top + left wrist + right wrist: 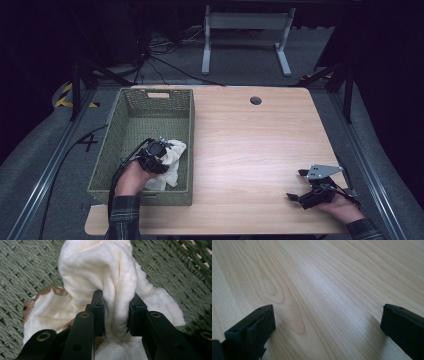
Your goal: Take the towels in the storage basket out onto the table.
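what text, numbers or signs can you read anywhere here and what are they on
"4": a dark mark on the grey floor, left of the green woven basket.
Yellow and black hazard stripes, no words, on the floor at far left.
No readable print on the white cloth, the table or either gripper.

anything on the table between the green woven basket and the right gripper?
Bare wood between green woven basket and right gripper, per high view.
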